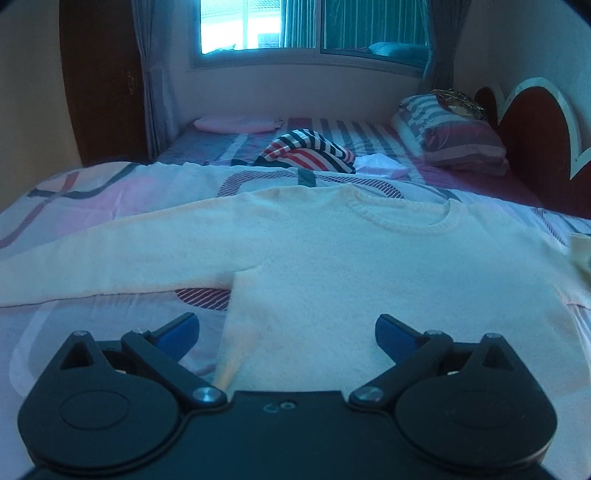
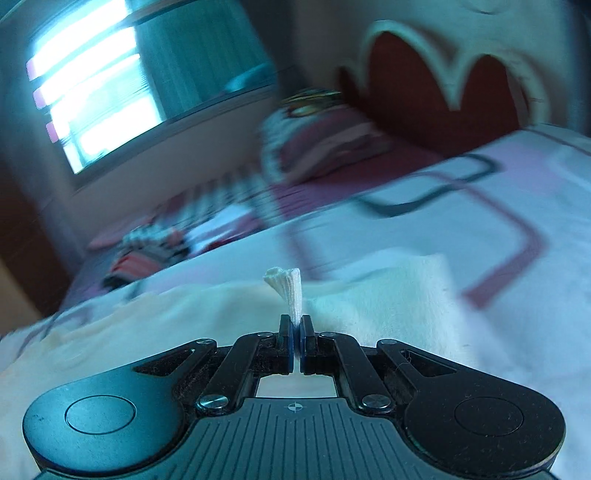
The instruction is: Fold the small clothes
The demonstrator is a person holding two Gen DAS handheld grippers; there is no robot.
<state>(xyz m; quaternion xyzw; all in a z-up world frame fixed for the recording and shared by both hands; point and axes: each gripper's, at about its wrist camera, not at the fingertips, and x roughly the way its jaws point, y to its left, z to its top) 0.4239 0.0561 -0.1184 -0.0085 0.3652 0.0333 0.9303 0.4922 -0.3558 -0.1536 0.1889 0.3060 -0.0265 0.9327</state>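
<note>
A small cream knit sweater [image 1: 332, 258] lies flat on the bed, neckline away from me, its left sleeve stretched out to the left. My left gripper [image 1: 286, 332] is open and empty, its blue-padded jaws spread wide just above the sweater's lower left hem. In the blurred right wrist view, my right gripper [image 2: 296, 325] is shut on a ribbed cuff [image 2: 290, 291] of the sweater [image 2: 221, 314], which sticks up between the jaws, lifted above the rest of the garment.
A patterned pink and white bedspread [image 1: 92, 192] covers the bed. A striped garment [image 1: 310, 151] and a white cloth [image 1: 380, 164] lie further back. Pillows [image 1: 443, 129] sit by the red headboard [image 1: 532, 129] on the right. A window [image 1: 314, 26] is behind.
</note>
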